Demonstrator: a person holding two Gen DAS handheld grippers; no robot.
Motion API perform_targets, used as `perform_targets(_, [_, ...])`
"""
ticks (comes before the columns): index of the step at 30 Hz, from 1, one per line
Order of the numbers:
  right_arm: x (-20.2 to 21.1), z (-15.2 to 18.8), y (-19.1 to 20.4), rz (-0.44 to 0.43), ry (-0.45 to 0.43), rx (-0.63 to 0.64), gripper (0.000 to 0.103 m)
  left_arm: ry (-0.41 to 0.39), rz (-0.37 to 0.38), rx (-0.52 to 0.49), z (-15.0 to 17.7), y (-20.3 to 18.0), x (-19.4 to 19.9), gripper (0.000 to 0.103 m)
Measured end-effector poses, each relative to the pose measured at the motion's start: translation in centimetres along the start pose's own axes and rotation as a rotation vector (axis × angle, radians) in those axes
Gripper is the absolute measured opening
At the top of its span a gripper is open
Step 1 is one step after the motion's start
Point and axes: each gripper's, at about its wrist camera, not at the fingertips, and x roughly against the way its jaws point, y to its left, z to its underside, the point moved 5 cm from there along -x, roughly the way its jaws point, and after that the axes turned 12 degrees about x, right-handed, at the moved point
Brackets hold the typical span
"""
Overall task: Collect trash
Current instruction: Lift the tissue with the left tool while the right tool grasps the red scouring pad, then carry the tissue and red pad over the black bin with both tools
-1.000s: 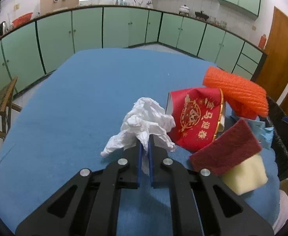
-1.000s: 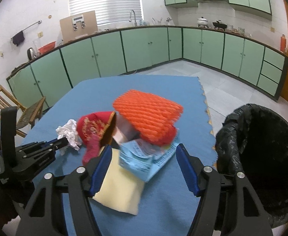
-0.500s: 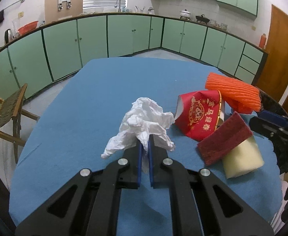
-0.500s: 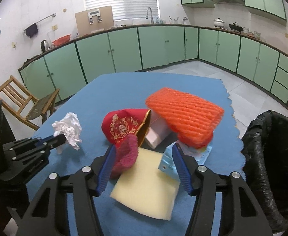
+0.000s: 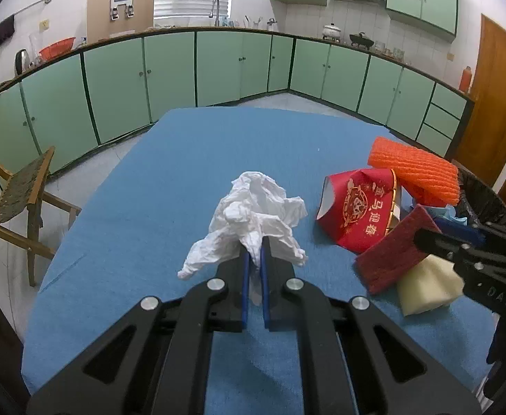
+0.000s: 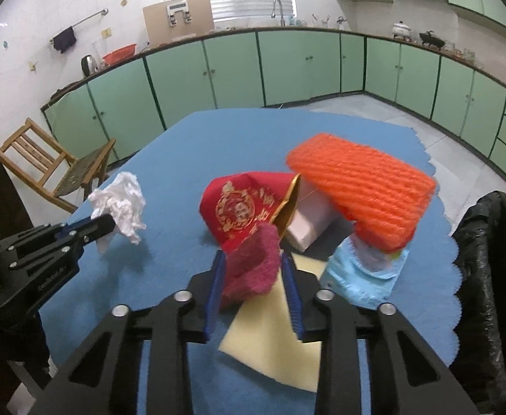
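My left gripper (image 5: 254, 256) is shut on a crumpled white tissue (image 5: 253, 207), held just above the blue table (image 5: 170, 180). The right wrist view shows the same tissue (image 6: 121, 197) at the left. My right gripper (image 6: 253, 259) is closing on a sponge (image 6: 249, 269) with a maroon scouring face and yellow foam. The maroon edge curls up, squeezed between the blue pads. From the left wrist view, the right gripper (image 5: 440, 233) reaches in over this sponge (image 5: 391, 256).
Behind the sponge lie a red gold-printed paper sleeve (image 6: 242, 204), a white box (image 6: 308, 218), an orange foam net (image 6: 360, 186) and a light blue packet (image 6: 363, 273). A black-lined bin (image 6: 491, 259) stands off the table's right edge. A wooden chair (image 6: 52, 169) is at the left.
My right gripper has shifted left from the blue packet to the sponge and its jaws have narrowed onto it. The left gripper has risen a little with the tissue.
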Motion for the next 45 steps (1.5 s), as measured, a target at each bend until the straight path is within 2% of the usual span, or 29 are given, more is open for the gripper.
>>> perform_targets(5, [0.2,-0.2,0.5,-0.031,0.0,0.014,0.017,-0.014,0.003,-0.01,-0.2,-0.2,0.5,0.005])
perform_targets(8, [0.9,-0.7,0.8,-0.04,-0.018,0.03,0.014,-0.024,0.006,-0.013,-0.4,-0.5,1.0,0.005])
perform_targets(21, [6.7,-3.7,0.2,-0.065,-0.151,0.01,0.014,-0.075,0.022,-0.024,-2.0,-2.6,4.3,0.005])
perform_targets(32, [12.5,-5.0,-2.5,0.007,-0.244,0.003,0.014,-0.119,0.104,-0.035,-3.8,-7.2,7.8,0.005])
perform_targets(45, [17.7,-2.9,-8.5,0.123,-0.295,-0.053,0.014,-0.131,0.22,-0.108,-3.2,-15.0,9.7,0.005])
